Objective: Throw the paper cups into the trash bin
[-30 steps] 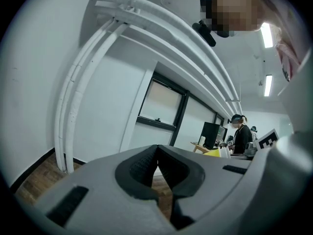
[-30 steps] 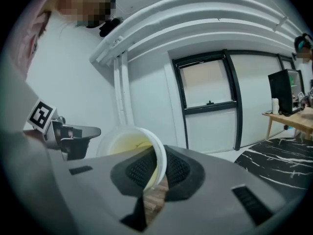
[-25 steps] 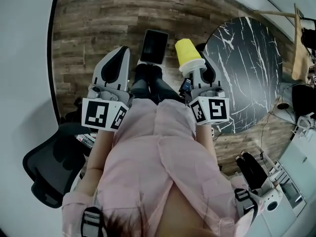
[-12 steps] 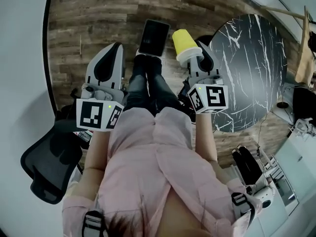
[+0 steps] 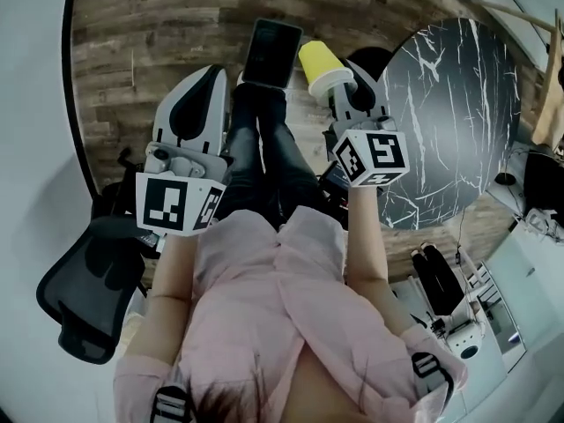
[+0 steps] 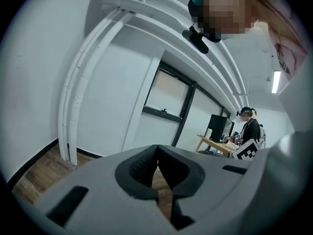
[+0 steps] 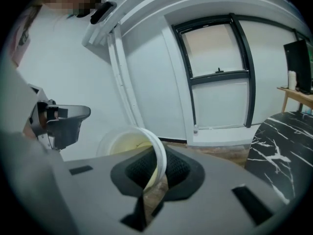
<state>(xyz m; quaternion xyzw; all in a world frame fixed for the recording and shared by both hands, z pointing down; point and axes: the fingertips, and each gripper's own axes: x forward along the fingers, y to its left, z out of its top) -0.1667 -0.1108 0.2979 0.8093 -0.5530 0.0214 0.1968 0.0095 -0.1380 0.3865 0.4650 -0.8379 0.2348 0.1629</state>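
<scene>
**Yellow cup pinched in right gripper, beside the bin**

We note the right gripper (image 5: 337, 85) pinching the yellow paper cup (image 5: 318, 62) by its white rim. The cup wall is caught between the pads and the open mouth faces the gripper's camera. In the head view the cup is held just beside the right edge of the dark rectangular trash bin (image 5: 273, 51), which stands on the wood floor (image 5: 159, 25). The left gripper (image 5: 208, 76) has its jaws pressed together with nothing between them. A black marble table (image 5: 458, 104) is to our right, and an office chair (image 5: 84, 298) is at lower left.
</scene>
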